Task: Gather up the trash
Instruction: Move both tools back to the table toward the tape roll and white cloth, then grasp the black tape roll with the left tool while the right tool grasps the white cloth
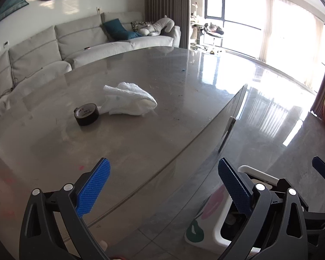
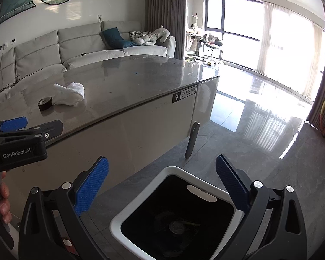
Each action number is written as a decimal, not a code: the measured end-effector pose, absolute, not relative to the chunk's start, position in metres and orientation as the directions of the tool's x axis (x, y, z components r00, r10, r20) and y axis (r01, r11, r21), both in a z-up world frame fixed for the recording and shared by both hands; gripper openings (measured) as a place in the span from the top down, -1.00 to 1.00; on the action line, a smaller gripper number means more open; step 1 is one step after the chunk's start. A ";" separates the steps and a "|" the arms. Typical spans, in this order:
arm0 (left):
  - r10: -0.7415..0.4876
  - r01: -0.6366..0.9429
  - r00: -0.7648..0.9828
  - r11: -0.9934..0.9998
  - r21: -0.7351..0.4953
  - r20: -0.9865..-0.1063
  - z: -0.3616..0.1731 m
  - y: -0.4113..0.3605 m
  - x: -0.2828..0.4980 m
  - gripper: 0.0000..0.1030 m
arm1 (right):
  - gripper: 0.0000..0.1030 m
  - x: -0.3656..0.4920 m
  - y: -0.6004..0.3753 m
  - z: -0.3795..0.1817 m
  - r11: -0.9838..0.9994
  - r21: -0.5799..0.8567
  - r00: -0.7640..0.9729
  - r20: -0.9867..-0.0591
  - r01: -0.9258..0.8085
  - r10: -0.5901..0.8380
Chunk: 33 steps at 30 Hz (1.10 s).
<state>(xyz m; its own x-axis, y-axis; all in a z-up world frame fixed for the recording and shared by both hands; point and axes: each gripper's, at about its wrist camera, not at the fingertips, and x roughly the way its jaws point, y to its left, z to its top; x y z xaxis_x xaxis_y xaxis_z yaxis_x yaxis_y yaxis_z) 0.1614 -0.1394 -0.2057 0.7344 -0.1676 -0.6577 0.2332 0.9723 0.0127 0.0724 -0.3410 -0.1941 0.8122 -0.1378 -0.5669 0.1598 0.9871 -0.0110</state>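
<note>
A crumpled white paper towel (image 1: 130, 99) lies on the grey table (image 1: 140, 143) beside a black tape roll (image 1: 86, 114); both also show in the right wrist view, the towel (image 2: 70, 94) and the roll (image 2: 45, 103). A white trash bin (image 2: 175, 214) with a dark inside stands on the floor by the table's side; something small lies at its bottom. My left gripper (image 1: 163, 186) is open and empty over the table's near edge. My right gripper (image 2: 161, 184) is open and empty above the bin. The bin's rim shows in the left wrist view (image 1: 249, 170).
A grey sofa (image 1: 65, 43) with cushions runs behind the table. Bright windows (image 1: 270, 21) and a glossy floor (image 2: 260, 119) are to the right. The left gripper's body (image 2: 17, 143) is at the right view's left edge. A table leg (image 2: 191, 140) stands near the bin.
</note>
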 end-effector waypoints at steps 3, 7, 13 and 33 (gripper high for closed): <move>-0.163 0.214 0.726 0.977 -0.005 -0.668 -0.202 -0.126 0.168 -0.91 | -0.91 0.080 -0.330 -0.183 0.992 -0.002 0.833 -0.543 0.129 -0.109; -0.153 0.187 0.714 0.982 -0.023 -0.683 -0.191 -0.104 0.184 -0.91 | -0.91 0.096 -0.311 -0.172 0.995 0.026 0.855 -0.514 0.092 -0.066; -0.112 0.112 0.719 0.993 -0.045 -0.686 -0.178 -0.067 0.211 -0.91 | -0.91 0.130 -0.282 -0.149 1.000 0.008 0.879 -0.476 0.025 -0.018; -0.020 0.085 0.663 0.995 0.048 -0.749 -0.213 -0.017 0.318 -0.90 | -0.91 0.252 -0.234 -0.170 0.996 0.075 0.866 -0.493 -0.047 0.078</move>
